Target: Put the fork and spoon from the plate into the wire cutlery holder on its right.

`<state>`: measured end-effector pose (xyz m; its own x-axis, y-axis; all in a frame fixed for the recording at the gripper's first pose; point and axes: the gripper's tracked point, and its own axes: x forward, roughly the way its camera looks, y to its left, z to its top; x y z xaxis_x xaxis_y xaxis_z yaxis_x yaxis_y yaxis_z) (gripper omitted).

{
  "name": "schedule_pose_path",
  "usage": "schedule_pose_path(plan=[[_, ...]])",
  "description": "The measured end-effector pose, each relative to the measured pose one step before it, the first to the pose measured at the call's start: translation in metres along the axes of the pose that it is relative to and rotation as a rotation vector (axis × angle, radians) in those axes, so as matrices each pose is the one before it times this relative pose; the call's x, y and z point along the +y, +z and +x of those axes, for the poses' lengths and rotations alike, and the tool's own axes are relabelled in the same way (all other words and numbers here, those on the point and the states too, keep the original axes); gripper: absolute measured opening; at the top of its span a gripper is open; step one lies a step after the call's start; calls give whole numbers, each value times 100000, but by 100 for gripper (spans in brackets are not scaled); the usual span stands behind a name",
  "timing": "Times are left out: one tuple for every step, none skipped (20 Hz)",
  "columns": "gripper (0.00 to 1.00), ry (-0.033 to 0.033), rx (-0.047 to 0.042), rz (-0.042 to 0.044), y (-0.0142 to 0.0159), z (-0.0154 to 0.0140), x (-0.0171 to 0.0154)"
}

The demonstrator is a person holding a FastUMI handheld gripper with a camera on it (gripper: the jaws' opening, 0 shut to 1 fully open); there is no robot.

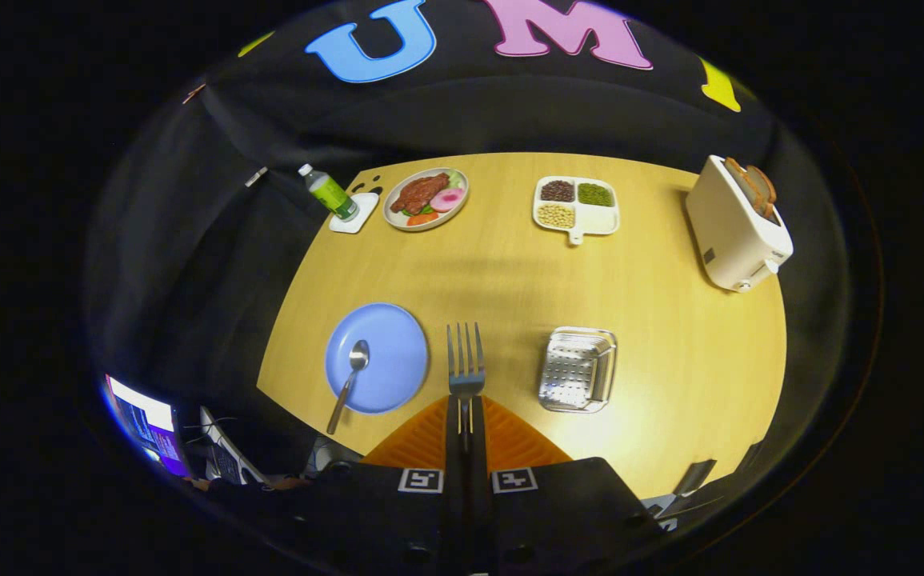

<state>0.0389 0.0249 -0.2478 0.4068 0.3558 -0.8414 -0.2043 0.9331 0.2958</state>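
Hand-held gripper [466, 424]: fingers pressed together on the handle of the fork [466, 360], which is lifted above the counter [510, 272].
Far left: a green bottle [329, 193] on a white coaster, next to a plate of food [426, 198], at the counter's far side.
Plate [390, 352]: blue and round, just left of the fingers.
Spoon [348, 384]: lying on the plate, bowl up toward the plate's middle, handle slanting down-left past the rim; long axis tilted slightly from the fingers' line.
Fork: tines pointing straight ahead, away from the fingers; long axis in line with them; positioned between plate and holder.
Wire cutlery holder [578, 370]: right of the fork, apparently empty.
Far right: a divided dish [576, 204] of beans, then a white toaster [738, 224].
Progress: likely about a quarter done; the fork is picked up but not delivered, the spoon untouched.
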Motion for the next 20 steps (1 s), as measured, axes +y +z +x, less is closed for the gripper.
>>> schedule_pose_path(plan=[[8, -1576, 1397, -611, -172, -309, -1147], [8, -1224, 1922, -1072, -217, -245, -945], [8, -1317, 1970, -1286, -304, -247, -928], [8, -1361, 2523, -1185, -511, 51, -688], [8, -1243, 2453, -1034, -388, -7, -783], [7, -1277, 2549, -1153, -340, 74, -659], [8, -1288, 2191, -1242, -219, 102, -635], [8, -1071, 2225, -1241, 123, 187, -509], [8, -431, 2287, -1062, 43, 294, -334], [8, 47, 2514, -759, -29, 239, -206], [8, 125, 2663, -463, -32, 373, -72], [8, -25, 3034, -654, -62, 447, -62], [8, -172, 2957, -1137, -102, 427, -111], [7, -364, 2794, -1096, 14, 462, -219], [7, -726, 3058, -333, -35, 566, -267], [8, -1083, 3307, 462, -32, 541, -403], [7, -715, 2651, 237, 165, 556, -169], [8, -321, 2079, -154, 182, 361, -160], [7, -608, 2344, 110, 189, 573, -314], [7, -948, 2310, 176, 11, 478, -194]])
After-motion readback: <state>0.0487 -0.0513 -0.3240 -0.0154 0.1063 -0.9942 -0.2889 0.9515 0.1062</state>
